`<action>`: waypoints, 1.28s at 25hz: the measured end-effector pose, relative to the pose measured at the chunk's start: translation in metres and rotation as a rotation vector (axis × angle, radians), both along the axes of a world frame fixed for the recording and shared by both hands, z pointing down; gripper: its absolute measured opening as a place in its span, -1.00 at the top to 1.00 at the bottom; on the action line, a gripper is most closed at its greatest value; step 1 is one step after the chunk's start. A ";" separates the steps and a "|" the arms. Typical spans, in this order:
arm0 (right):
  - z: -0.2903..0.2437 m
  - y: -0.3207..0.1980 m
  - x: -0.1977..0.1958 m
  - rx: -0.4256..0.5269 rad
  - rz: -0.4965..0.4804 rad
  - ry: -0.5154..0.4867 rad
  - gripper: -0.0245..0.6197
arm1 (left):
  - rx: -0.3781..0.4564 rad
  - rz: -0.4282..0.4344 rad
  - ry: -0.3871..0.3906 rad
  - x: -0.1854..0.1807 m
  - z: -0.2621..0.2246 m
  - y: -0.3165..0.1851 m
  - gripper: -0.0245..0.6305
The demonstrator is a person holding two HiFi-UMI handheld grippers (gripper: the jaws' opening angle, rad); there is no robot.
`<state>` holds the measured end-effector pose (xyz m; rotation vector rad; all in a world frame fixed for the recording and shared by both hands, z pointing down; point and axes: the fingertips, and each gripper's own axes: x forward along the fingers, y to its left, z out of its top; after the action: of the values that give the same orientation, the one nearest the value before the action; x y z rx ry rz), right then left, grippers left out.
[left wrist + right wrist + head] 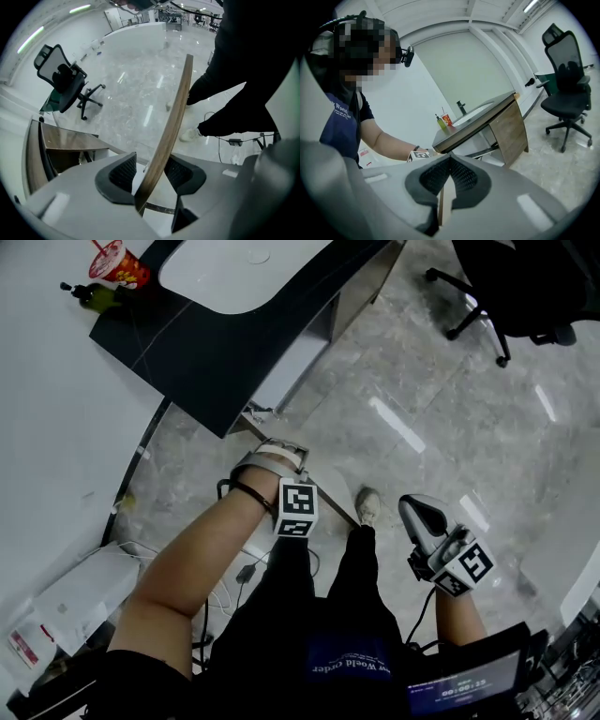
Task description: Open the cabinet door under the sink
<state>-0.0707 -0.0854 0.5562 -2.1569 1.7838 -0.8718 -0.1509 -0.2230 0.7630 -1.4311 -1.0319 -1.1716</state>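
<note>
Wood-grain edge first: in the left gripper view the cabinet door (176, 112) runs edge-on up the middle of the frame. It passes straight between the two fingers (123, 172) of my left gripper (151, 174). They stand partly apart around that edge. I see a sliver of light on one side, so they seem to bracket the door rather than pinch it, though the far pad may be touching. Beyond lie the pale marble floor (136, 89) and an office chair (63, 77).

In the right gripper view, my right gripper (450, 161) has its fingertips pressed together with nothing held. Ahead is the dark worktop (459, 133) with the white sink (476, 112), a tap (461, 107), a green bottle (440, 123) and a red cup (447, 119). A wooden panel (511, 133) hangs under its far end. My left forearm (389, 143) reaches to the worktop's near corner.

From the head view, my left gripper (279, 451) points down just off that corner of the worktop (206, 352). The door's thin top edge (336, 509) angles out from there toward my shoe (367, 505), swung away from the cabinet. My right gripper (422, 517) hangs over the floor, well apart from the door.
</note>
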 end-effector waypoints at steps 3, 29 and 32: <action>-0.020 -0.008 0.002 0.010 -0.008 0.019 0.92 | -0.064 -0.091 0.051 0.002 -0.002 0.003 0.19; -0.141 0.076 0.096 0.050 -0.251 0.155 0.92 | -0.693 -1.022 0.535 0.070 -0.259 0.050 0.74; -0.162 0.078 0.102 0.076 -0.287 0.174 0.92 | -0.804 -1.090 0.610 0.084 -0.293 0.057 0.91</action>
<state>0.0314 -0.0071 0.3939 -2.0141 2.2142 -0.6762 -0.0673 -0.1655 0.4701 -2.9648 -0.1884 -0.8640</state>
